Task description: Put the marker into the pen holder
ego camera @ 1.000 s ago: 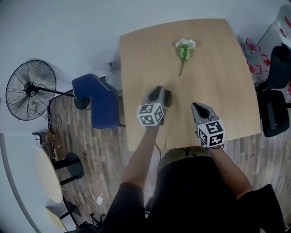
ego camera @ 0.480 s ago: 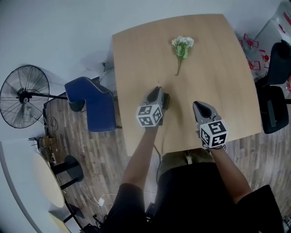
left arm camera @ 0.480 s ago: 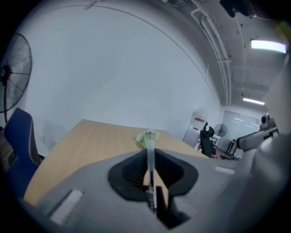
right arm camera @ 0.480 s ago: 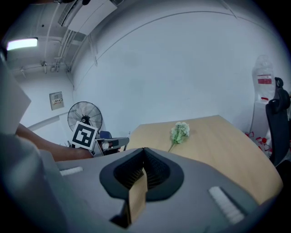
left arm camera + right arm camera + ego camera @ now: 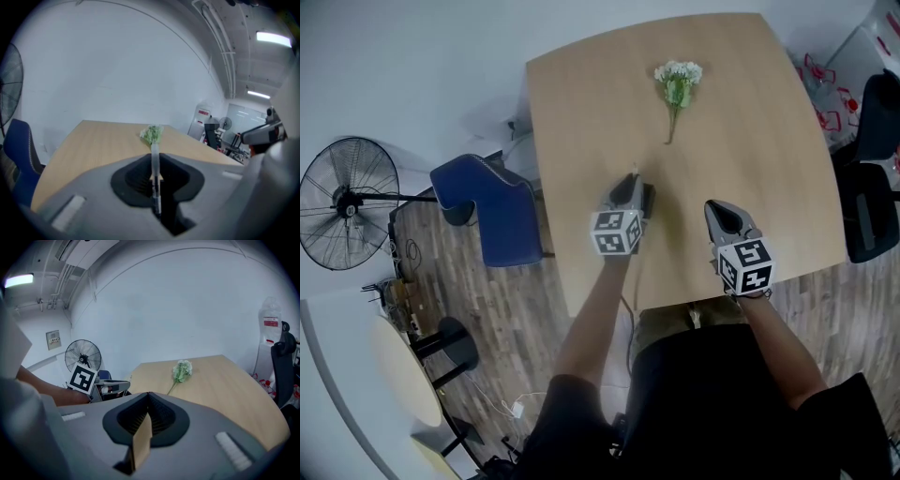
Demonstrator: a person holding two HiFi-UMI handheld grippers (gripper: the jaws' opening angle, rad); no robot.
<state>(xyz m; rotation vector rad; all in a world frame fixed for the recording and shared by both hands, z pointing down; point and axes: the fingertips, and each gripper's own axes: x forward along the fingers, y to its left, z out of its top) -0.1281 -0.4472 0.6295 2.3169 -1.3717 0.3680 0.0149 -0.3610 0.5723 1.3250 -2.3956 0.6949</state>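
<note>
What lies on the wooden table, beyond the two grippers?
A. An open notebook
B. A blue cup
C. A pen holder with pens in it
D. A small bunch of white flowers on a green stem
D: in the head view a small bunch of white flowers lies flat on the table toward its far edge, and both gripper views show it too.

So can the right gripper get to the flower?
Probably yes. Only bare table lies between the right gripper and the flower, with nothing in the way. Its jaws are together and hold nothing, so they would need to open first.
</note>
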